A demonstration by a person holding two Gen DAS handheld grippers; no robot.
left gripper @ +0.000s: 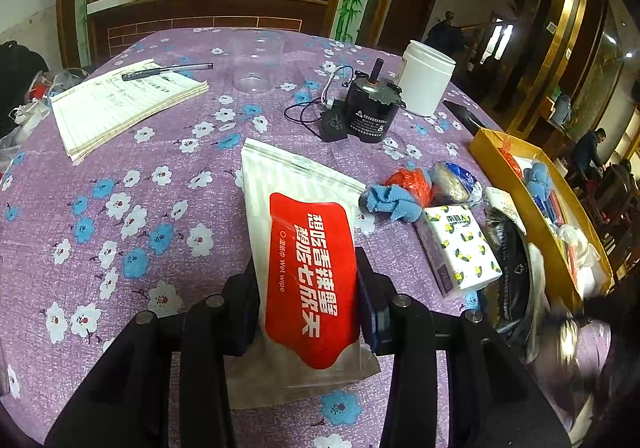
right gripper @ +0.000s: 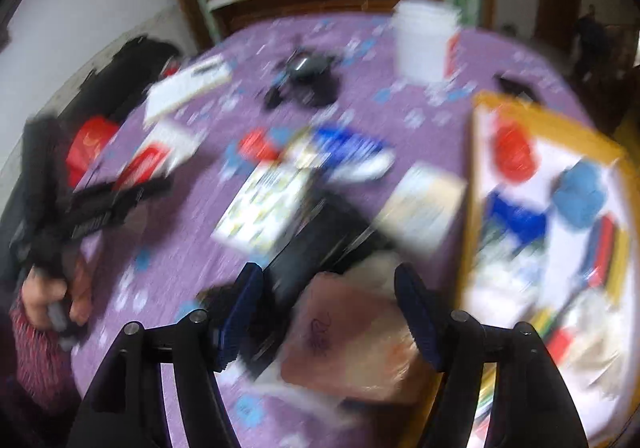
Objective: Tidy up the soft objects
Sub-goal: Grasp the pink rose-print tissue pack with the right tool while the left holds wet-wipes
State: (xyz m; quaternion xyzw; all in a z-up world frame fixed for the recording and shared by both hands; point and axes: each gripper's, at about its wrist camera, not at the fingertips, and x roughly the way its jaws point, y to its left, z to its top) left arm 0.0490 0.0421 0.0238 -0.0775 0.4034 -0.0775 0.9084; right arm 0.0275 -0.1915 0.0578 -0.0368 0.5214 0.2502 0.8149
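Left wrist view, left hand-held gripper [left gripper: 308, 300] tilted down, pinching wet wipe pack [left gripper: 304, 248], right hand-held gripper [right gripper: 328, 312] spread

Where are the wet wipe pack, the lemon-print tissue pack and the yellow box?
wet wipe pack [left gripper: 312, 268], left wrist view, red label.
lemon-print tissue pack [left gripper: 460, 248], left wrist view, top face.
yellow box [left gripper: 516, 184], left wrist view, near wall.

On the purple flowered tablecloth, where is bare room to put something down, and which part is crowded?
Bare cloth lies left of the red-and-white wet wipe pack, below the lined paper notebook, and between that notebook and the black motor around the clear plastic cup. It is crowded on the right, from the blue cloth to the yellow cardboard box.
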